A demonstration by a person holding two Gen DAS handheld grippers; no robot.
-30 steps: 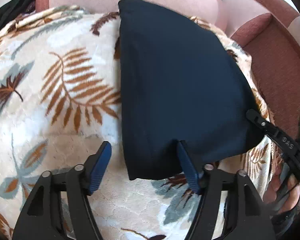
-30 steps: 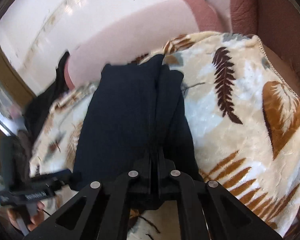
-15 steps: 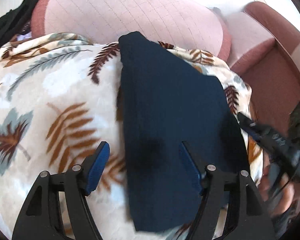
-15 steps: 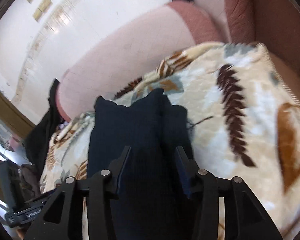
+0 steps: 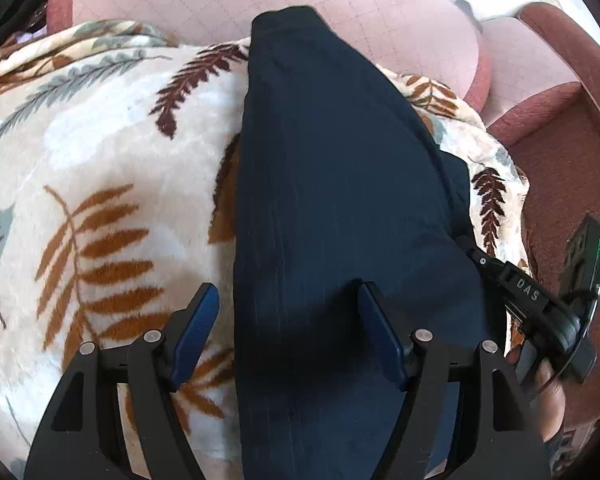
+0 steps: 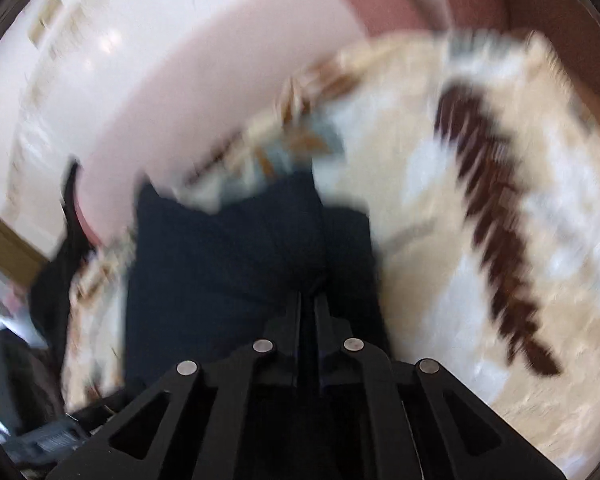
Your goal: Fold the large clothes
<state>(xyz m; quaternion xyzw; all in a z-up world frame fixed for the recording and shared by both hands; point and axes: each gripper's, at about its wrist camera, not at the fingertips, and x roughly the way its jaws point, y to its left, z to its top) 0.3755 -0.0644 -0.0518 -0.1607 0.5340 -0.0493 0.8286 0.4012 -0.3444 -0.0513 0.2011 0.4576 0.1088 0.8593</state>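
Sofa: the big pink and reddish-brown soft sofa [image 5: 540, 168] is behind and beside both tongs. Not much can go wrong with it.

Blanket: the fluffy cream blanket with brown and grey leaf shapes [image 5: 100, 168] lies under both tongs. It is soft and loose, so it could bunch up and come along if a pad digs in.

Clothes: the long dark navy cloth, folded into a strip [image 5: 340, 200], lies on the blanket. It runs from under the tongs away toward the sofa back. I think it could slide or come unfolded if only one side gets pulled.

Left tongs: the black left tongs with blue pads [image 5: 290, 332] are wide and hold nothing. One pad is over the blanket, just left of the cloth's edge. The other pad is over the cloth. If they squeeze here, they may pinch blanket too, or miss the edge.

Right tongs: the black right tongs [image 6: 308, 308] have just been closing. Now they are squeezed tight on a bit of the navy cloth right at their tips. That picture is blurry. The bite looks small, so I think the cloth may slip out with a quick tug.

Hand: a person's hand [image 5: 548, 396] holds the right tongs, just right of the left tongs. They are near, so they could bump.
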